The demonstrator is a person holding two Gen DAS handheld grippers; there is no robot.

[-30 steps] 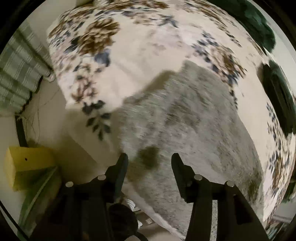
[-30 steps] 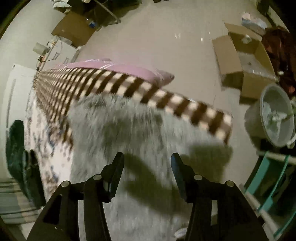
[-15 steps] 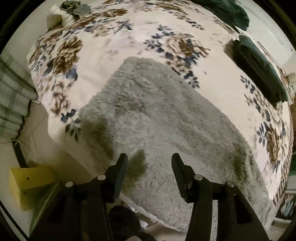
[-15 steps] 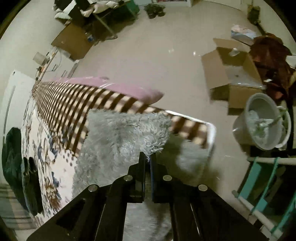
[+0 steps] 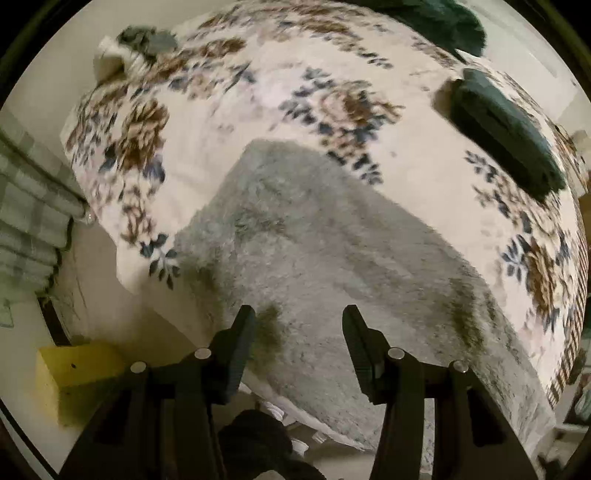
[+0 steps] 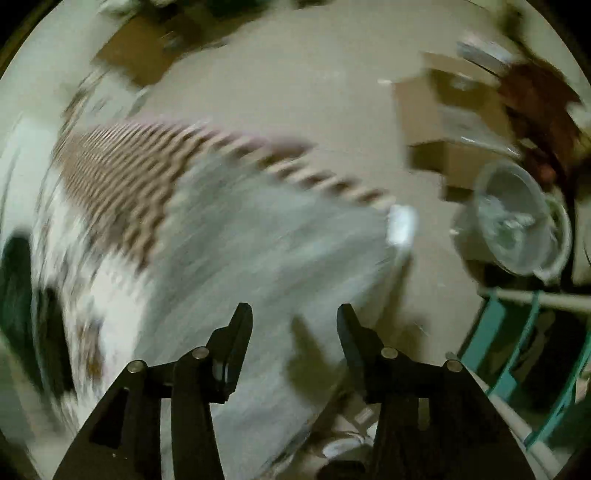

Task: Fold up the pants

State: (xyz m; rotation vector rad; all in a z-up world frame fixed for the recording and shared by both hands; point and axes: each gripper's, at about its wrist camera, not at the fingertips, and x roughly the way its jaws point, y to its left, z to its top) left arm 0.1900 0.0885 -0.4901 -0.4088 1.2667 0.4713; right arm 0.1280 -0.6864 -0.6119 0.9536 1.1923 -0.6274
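Note:
The fuzzy grey pants [image 5: 332, 258] lie flat on the flower-print bed cover [image 5: 258, 110], near the bed's near edge. My left gripper [image 5: 298, 332] is open and empty, just above the near edge of the pants. In the right wrist view, which is blurred by motion, the pants [image 6: 258, 258] show as a pale grey sheet on the bed. My right gripper [image 6: 294, 328] is open and empty above their near end.
A folded dark green garment [image 5: 506, 133] and another dark pile [image 5: 443, 22] lie at the far right of the bed. A yellow box [image 5: 74, 369] sits on the floor at left. Cardboard boxes [image 6: 454, 122], a bucket [image 6: 517, 229] and a teal rack [image 6: 517, 350] stand on the floor at right.
My right gripper was shut on the edge of the pants half a second ago; now it is open and swinging fast. The left gripper stayed open and shifted slightly over the pants.

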